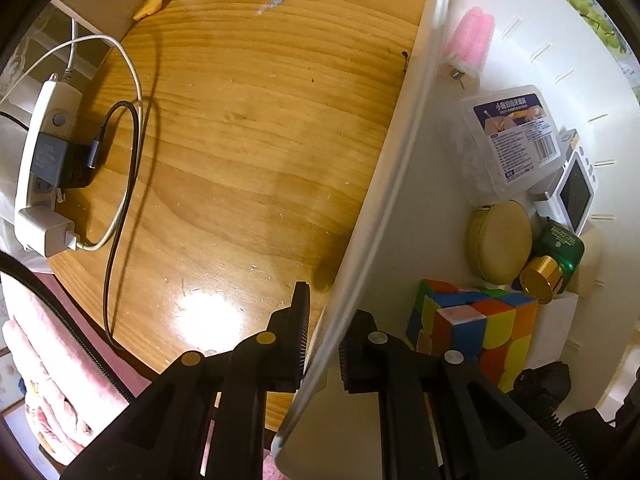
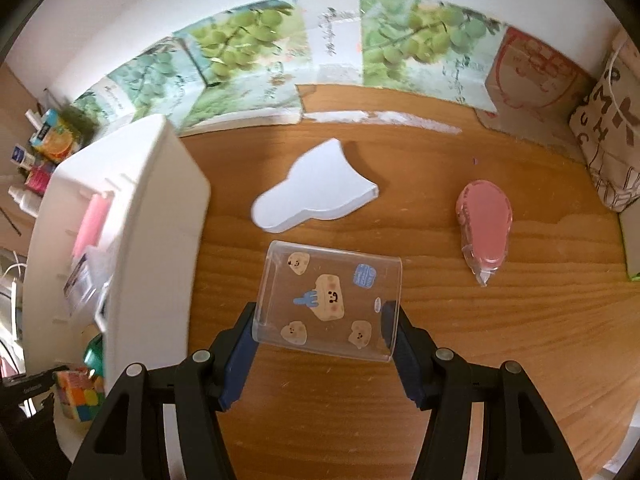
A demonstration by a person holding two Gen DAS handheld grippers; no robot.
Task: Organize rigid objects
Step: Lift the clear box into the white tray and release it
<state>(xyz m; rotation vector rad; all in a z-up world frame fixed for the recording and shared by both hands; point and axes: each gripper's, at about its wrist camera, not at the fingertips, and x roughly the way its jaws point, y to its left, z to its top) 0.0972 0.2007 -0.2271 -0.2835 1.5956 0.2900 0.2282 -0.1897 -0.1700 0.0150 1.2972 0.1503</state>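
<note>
My left gripper point(image 1: 322, 344) points down and is shut on the near wall of a white plastic basket point(image 1: 400, 184). One finger is outside the wall and one inside. In the basket lie a colour cube point(image 1: 476, 328), a green bottle with a gold cap point(image 1: 554, 260), a round beige case point(image 1: 502, 240), a labelled clear box point(image 1: 512, 136), a small white device with a screen point(image 1: 574, 192) and a pink roll point(image 1: 472, 36). My right gripper point(image 2: 320, 344) is shut on a clear box with cartoon stickers point(image 2: 328, 300) over the wooden table point(image 2: 480, 340).
A white flat shaped piece point(image 2: 316, 192) and a wrapped pink tape dispenser point(image 2: 486, 224) lie on the table beyond the clear box. The basket point(image 2: 160, 208) stands left of them. A power strip with chargers and cables point(image 1: 48, 168) sits at the table's left edge. Boxes line the back.
</note>
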